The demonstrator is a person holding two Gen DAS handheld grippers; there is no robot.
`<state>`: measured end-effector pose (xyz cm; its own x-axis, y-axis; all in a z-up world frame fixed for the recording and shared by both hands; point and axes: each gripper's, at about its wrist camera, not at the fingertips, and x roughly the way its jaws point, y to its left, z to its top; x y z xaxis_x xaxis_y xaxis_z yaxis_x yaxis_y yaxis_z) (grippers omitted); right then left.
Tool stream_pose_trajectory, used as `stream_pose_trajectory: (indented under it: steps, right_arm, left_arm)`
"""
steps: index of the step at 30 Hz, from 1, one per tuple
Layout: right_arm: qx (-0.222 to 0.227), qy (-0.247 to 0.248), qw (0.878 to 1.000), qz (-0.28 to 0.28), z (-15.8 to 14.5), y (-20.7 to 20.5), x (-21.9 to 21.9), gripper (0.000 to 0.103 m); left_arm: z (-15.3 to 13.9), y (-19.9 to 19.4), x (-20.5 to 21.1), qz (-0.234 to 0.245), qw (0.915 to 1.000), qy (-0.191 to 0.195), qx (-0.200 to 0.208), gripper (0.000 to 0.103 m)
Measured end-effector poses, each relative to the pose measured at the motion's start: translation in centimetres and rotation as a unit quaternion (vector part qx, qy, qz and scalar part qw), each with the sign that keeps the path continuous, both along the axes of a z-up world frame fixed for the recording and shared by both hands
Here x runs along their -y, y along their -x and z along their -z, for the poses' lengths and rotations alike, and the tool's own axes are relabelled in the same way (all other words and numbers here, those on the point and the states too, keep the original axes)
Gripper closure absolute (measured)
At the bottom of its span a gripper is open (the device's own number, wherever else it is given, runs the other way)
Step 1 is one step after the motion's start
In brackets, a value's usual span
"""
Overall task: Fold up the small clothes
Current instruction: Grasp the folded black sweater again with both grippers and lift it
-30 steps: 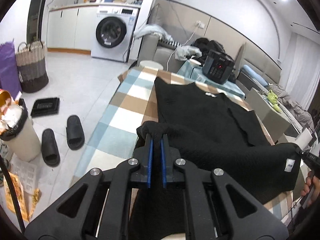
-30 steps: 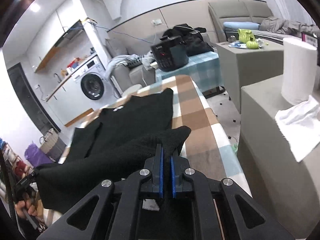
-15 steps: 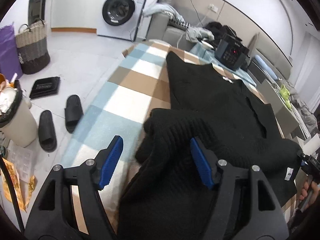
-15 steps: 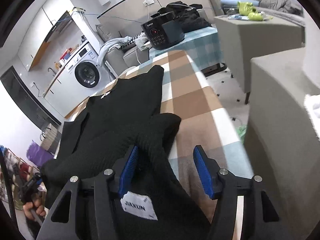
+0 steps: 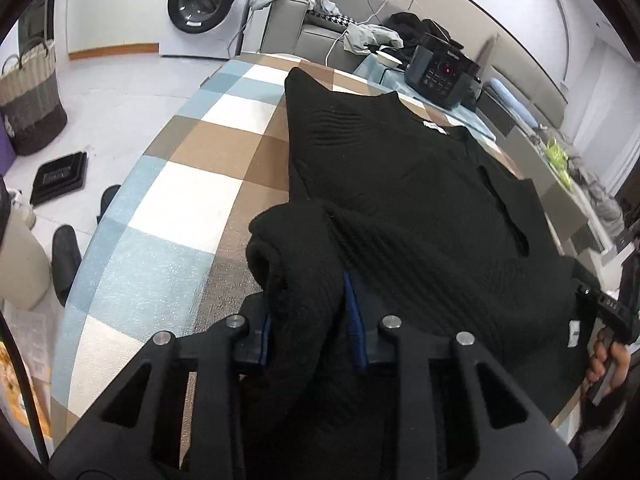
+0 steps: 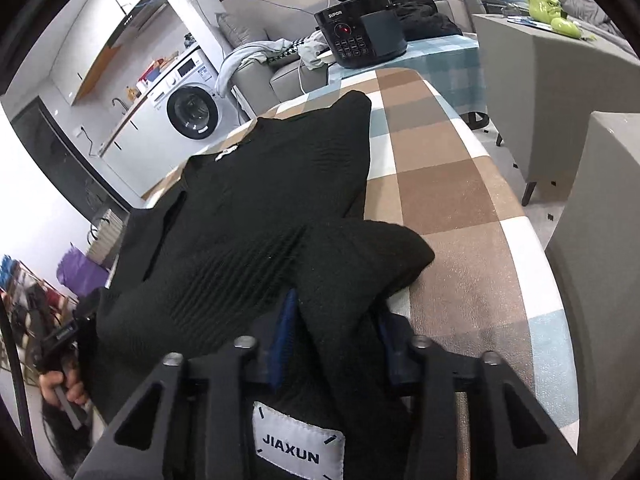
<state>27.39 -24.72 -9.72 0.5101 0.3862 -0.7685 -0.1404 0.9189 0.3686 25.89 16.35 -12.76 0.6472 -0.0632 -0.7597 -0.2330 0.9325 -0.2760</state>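
Two grippers work one black sweater (image 5: pixel 420 200), which lies spread on the checked table (image 5: pixel 180 184) with its near hem doubled toward the collar.

Left wrist view: the left gripper (image 5: pixel 312 328) has its blue pads (image 5: pixel 354 320) parted, and a bunched corner of knit sits loosely between them, not pinched. The fold's left corner is lumpy and rolled. To do this step well, draw the gripper straight back so the knit slips free without dragging, then press the lump flat.

Right wrist view: the right gripper (image 6: pixel 332 340) is likewise spread, with fabric and the label (image 6: pixel 298 446) draped over its frame. The right corner overhangs the sweater's side edge slightly. Back out low and level, keeping both corners square with the side seams.
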Motion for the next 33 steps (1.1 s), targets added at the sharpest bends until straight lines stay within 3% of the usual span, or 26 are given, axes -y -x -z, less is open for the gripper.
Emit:
stream_pose_trajectory:
  steps: [12,20,26,31,33]
  right_arm:
    - [-0.02,0.009,1.0,-0.008,0.1,1.5,0.3,0.074]
    - [-0.034,-0.001,0.999,-0.006,0.0,4.9,1.5,0.074]
    - [-0.036,0.01,0.999,-0.012,-0.5,7.3,1.6,0.074]
    - [-0.027,0.008,1.0,-0.003,-1.4,7.6,2.2,0.074]
    - [-0.019,0.007,1.0,-0.001,-1.9,8.0,2.7,0.068]
  left_arm:
    - [-0.2,3.1,1.4,0.018,0.9998,-0.006,-0.002,0.081]
    - [-0.6,8.5,1.8,0.017,0.9998,-0.006,-0.006,0.081]
    - [-1.4,12.6,1.9,-0.001,0.9999,-0.014,-0.003,0.081]
    - [-2.5,14.5,0.8,-0.026,0.9996,0.007,0.008,0.081]
    - [-3.3,15.3,0.7,-0.034,0.9993,0.003,0.018,0.081]
